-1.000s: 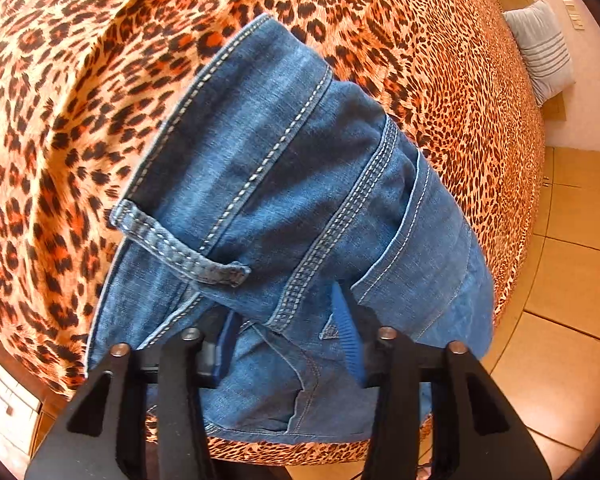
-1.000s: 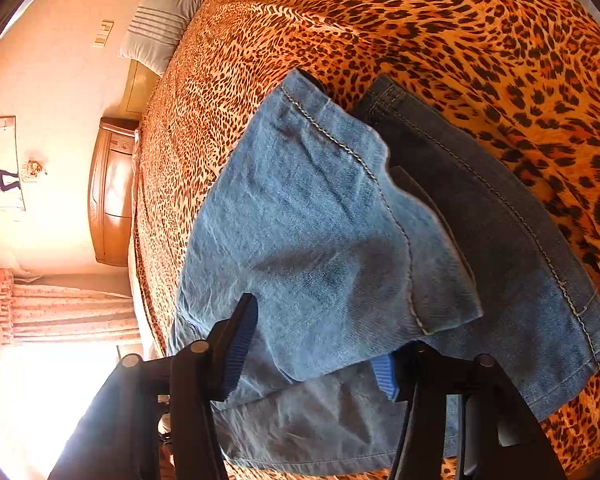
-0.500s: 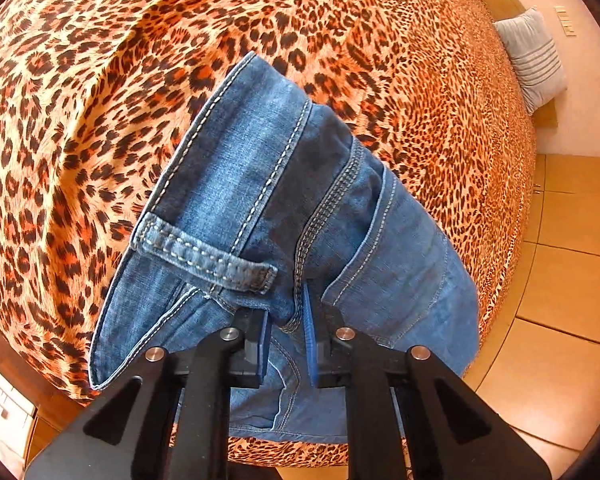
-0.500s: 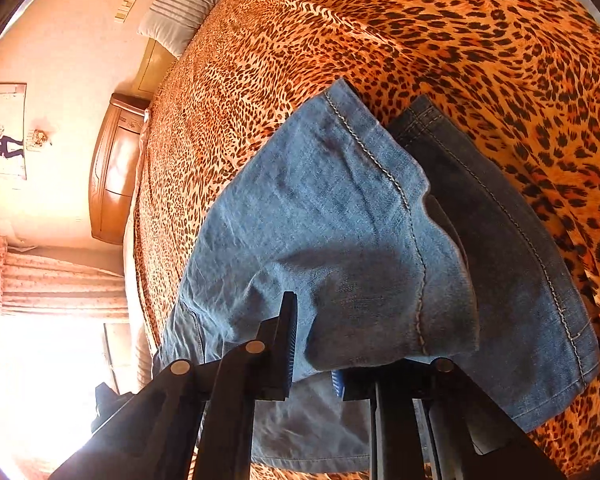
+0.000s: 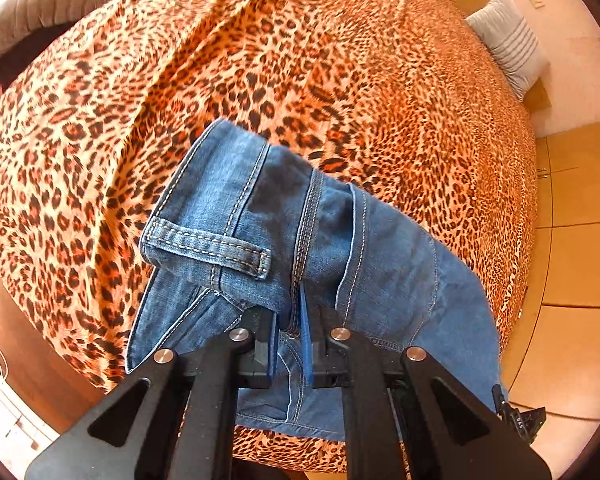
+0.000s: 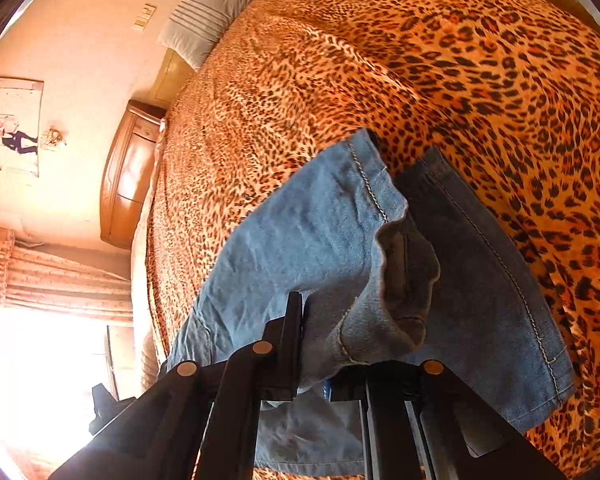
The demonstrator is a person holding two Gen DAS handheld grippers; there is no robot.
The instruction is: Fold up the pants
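With both sets of jaws pinched on the jeans [image 5: 332,240] above the bed [image 5: 340,80], left gripper [image 5: 288,332] near the belt loop [image 5: 208,246] and right gripper [image 6: 314,340] on the hem, I risk denim slipping loose if I lift unevenly.

Pants [image 5: 308,248] on bedspread [image 5: 340,80]

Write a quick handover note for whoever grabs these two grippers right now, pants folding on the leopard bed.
Left gripper: shut on the jeans at the waistband end, beside the belt loop.
Right gripper: shut on the hem end of one leg, lifted over the other leg, which lies flat on the leopard bedspread.
Done: both ends gripped and raised.
Left: bring the ends together to make the fold, lay the jeans flat, release.
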